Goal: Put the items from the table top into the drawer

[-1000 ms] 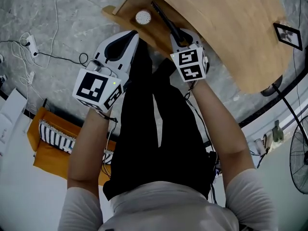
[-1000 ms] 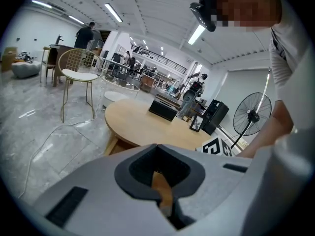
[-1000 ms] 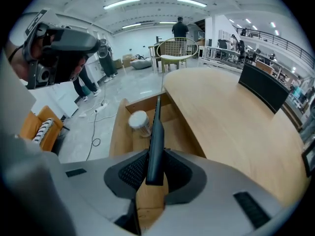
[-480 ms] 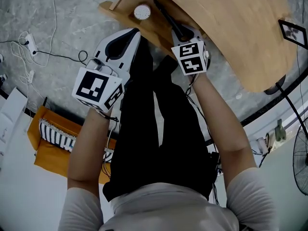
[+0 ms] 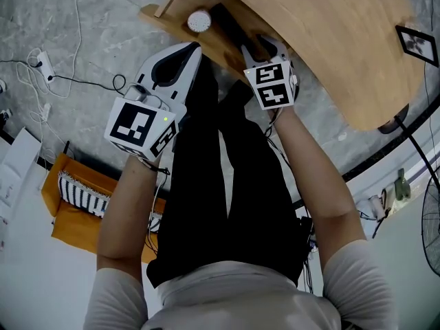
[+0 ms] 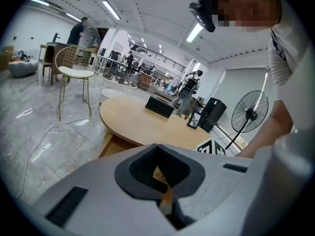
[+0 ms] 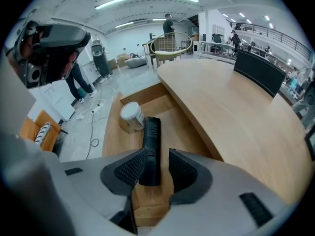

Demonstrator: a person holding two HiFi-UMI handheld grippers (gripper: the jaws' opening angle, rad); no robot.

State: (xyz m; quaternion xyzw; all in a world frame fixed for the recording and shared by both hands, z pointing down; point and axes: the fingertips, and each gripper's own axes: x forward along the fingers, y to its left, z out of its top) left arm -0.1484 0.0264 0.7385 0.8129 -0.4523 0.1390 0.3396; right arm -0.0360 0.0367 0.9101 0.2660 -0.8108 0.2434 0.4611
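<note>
A black remote (image 7: 151, 146) lies flat on the floor of the open wooden drawer (image 7: 184, 127), next to a white can (image 7: 132, 114) on its side. My right gripper (image 7: 156, 156) points steeply down over it. Its jaws have just been opening and stand on either side of the remote's near end, with a gap at the right pad. In the head view the remote (image 5: 230, 26) and can (image 5: 199, 21) show in the drawer (image 5: 221, 52) under the round table (image 5: 330, 40), with the right gripper (image 5: 260, 47) above them. My left gripper (image 5: 185, 52) hangs left of the drawer, shut and empty (image 6: 157, 146).
On the table stand a black box (image 6: 160, 106) and a small picture frame (image 5: 414, 47). A fan (image 6: 251, 114) stands to the right. On the floor to the left are cables with a power strip (image 5: 41, 60) and an orange box (image 5: 69, 208).
The right gripper's jaws have spread apart, and the remote, thin and on edge before, now lies flat and broad on the drawer floor. The left gripper has stayed put.
</note>
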